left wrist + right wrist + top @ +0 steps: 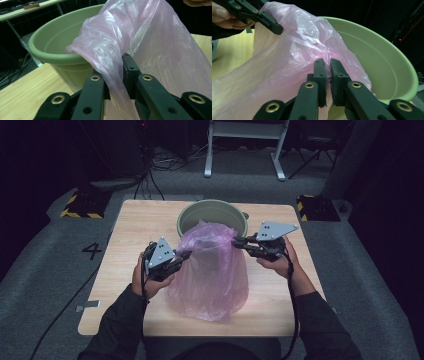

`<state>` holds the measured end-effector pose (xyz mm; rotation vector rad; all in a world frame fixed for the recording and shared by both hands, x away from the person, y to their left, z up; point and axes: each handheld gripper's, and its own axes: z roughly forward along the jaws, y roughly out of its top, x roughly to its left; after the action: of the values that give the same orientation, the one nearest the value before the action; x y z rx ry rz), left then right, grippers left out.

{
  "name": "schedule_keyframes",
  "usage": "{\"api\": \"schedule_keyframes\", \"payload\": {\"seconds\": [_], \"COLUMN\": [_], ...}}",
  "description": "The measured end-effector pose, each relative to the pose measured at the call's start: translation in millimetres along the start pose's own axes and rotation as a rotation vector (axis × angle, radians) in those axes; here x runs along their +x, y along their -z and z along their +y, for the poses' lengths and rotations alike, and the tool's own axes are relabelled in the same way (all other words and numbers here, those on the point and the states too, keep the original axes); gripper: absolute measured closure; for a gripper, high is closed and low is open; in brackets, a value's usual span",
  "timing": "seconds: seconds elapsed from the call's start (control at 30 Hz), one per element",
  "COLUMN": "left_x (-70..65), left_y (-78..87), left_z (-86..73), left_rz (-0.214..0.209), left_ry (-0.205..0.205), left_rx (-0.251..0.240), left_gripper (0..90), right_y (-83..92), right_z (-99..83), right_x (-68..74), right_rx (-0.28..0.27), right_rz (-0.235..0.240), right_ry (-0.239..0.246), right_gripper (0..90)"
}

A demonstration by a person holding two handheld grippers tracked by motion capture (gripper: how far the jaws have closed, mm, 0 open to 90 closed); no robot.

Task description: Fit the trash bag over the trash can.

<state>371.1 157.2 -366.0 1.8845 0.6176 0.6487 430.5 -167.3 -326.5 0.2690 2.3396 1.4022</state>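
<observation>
At mid-desk, a pink plastic bag (210,270) stands just near of a green bucket (212,213), its mouth stretched between the left gripper (184,255) and right gripper (236,241), both fingers clamped on its rim, probably to line the bucket, upon the wooden desk (132,227).

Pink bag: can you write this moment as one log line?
left tongs: shut on bag | right tongs: shut on bag | bag mouth over bucket
</observation>
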Motion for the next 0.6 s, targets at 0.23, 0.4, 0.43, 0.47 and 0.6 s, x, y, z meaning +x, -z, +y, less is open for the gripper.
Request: {"api": "schedule_keyframes", "payload": {"seconds": [0.23, 0.4, 0.43, 0.47, 0.6], "left_x": [10.2, 19.0, 20.8, 22.6, 32.7], "left_y": [2.3, 7.6, 8.7, 9.5, 12.5], "left_z": [-1.9, -4.6, -5.0, -5.4, -8.5], "left_rz": [0.008, 0.023, 0.022, 0.031, 0.047], "left_ry": [0.054, 0.105, 0.111, 0.111, 0.117], "left_rx": [-0.043, -0.075, -0.078, -0.079, -0.088], "left_gripper": [63.7, 41.8, 39.2, 37.7, 37.4], "right_y": [-6.3, -9.8, -10.4, -10.7, -14.0], "right_z": [2.9, 3.1, 3.2, 3.3, 4.1], "right_x": [-11.2, -20.6, -22.3, -24.2, -34.4], "right_rx": [-0.003, -0.015, -0.017, -0.020, -0.003], "right_rz": [-0.020, -0.035, -0.043, -0.050, -0.090], "right_ry": [-0.042, -0.091, -0.099, -0.110, -0.146], "right_gripper": [89.0, 89.6, 89.6, 89.6, 89.7]}}
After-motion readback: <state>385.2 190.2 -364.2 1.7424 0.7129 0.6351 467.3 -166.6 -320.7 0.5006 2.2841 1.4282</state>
